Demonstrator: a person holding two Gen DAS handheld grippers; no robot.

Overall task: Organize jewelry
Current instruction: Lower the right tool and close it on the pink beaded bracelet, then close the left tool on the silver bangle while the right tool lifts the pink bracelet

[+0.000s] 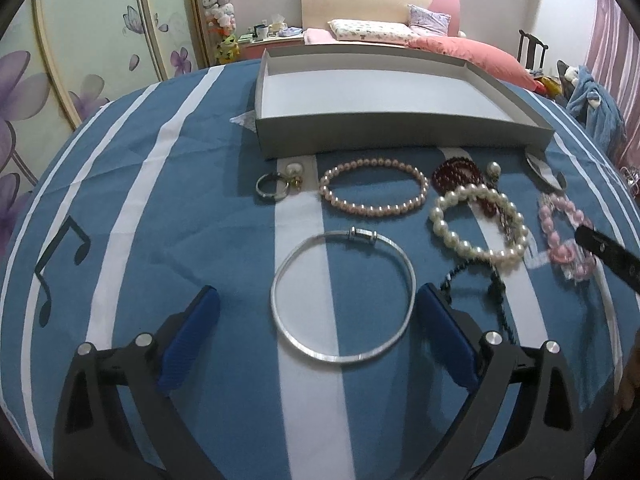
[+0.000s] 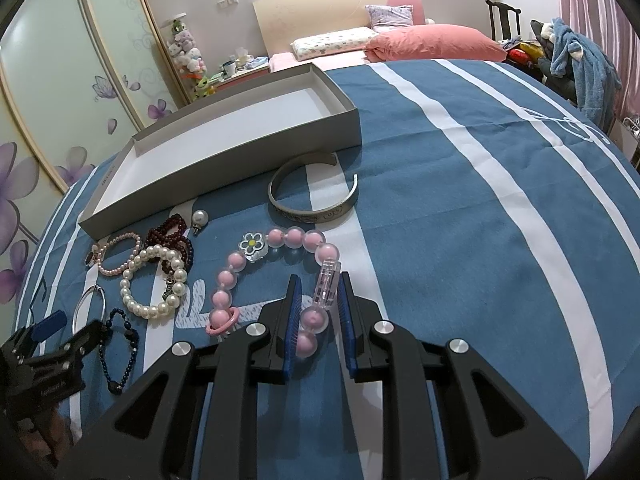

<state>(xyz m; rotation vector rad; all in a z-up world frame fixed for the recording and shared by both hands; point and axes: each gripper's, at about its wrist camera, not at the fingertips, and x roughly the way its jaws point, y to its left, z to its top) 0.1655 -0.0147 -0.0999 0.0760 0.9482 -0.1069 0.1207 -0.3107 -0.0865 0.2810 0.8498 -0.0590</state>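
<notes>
- The pink bead bracelet (image 2: 276,276) lies on a blue and white striped cloth (image 2: 460,240), its loop running from a flower charm (image 2: 253,245) round to a clear clasp (image 2: 327,286).
- The right tool (image 2: 316,316) points steeply down at the cloth with its blue pads (image 2: 291,332) drawn in narrow on either side of the bracelet's lowest pink beads; the pads sit close against the beads, seemingly gripping them, and the bracelet is on the cloth.
- A silver cuff (image 2: 316,196) stands just beyond the bracelet, near the corner of a shallow grey box (image 2: 224,160).
- Left of the bracelet lie a white pearl bracelet (image 1: 478,226), dark red beads (image 1: 456,174), a pink pearl bracelet (image 1: 374,188) and a dark blue bead strand (image 2: 120,356).
- The left tool (image 1: 318,308) tilts down over a thin silver bangle (image 1: 342,296), its jaws spread wide with one blue pad either side of the ring, holding nothing.
- A small ring and pearl earring (image 1: 280,184) lie in front of the box's near wall.
- Behind the cloth are a bed with a pink quilt (image 1: 460,46) and a flowered wardrobe door (image 1: 72,40).
</notes>
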